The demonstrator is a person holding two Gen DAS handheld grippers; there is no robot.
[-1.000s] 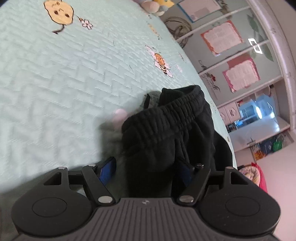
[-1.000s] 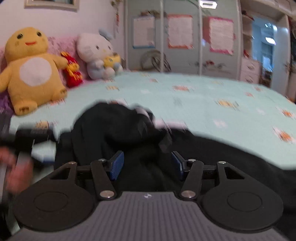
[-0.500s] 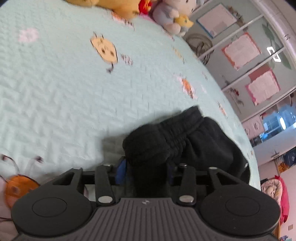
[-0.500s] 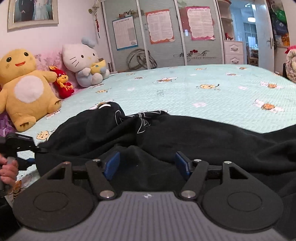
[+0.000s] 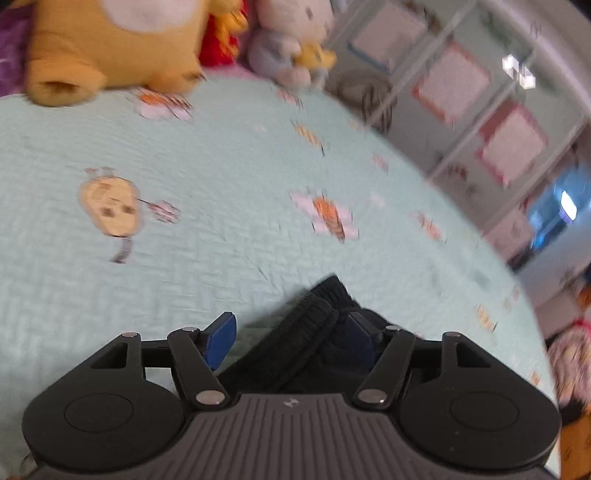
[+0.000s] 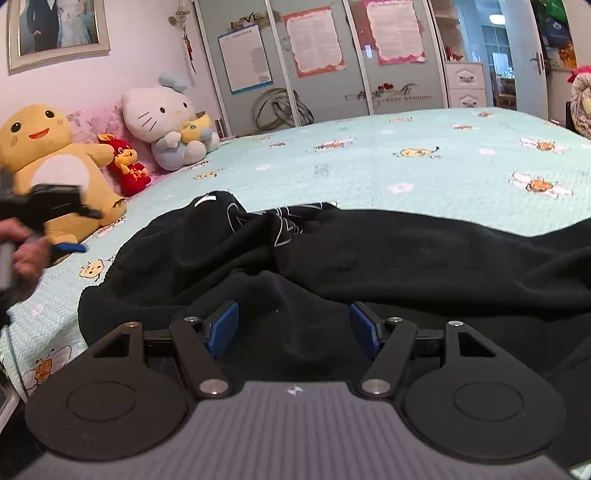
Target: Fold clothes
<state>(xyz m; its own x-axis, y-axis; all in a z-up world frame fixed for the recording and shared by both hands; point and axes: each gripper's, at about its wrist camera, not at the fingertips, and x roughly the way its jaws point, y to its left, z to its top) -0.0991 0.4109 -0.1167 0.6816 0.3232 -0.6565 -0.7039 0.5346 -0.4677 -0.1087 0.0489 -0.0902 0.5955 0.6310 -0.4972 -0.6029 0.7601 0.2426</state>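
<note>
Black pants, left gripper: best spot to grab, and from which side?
Grip the ribbed waistband of the black pants. It is the thickest ridge and stands up off the bedspread between the open fingers of the left gripper. Probably come straight along the current approach, low over the bedspread, so the fingers close across the band's width.

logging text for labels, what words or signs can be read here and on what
"LOVE": letters on top of the wardrobe.
"SWEET WEDDING": decal on the wardrobe door; the script above is unreadable.
Posters on the doors: too small.
White print on the black garment: crumpled, unreadable.
</note>
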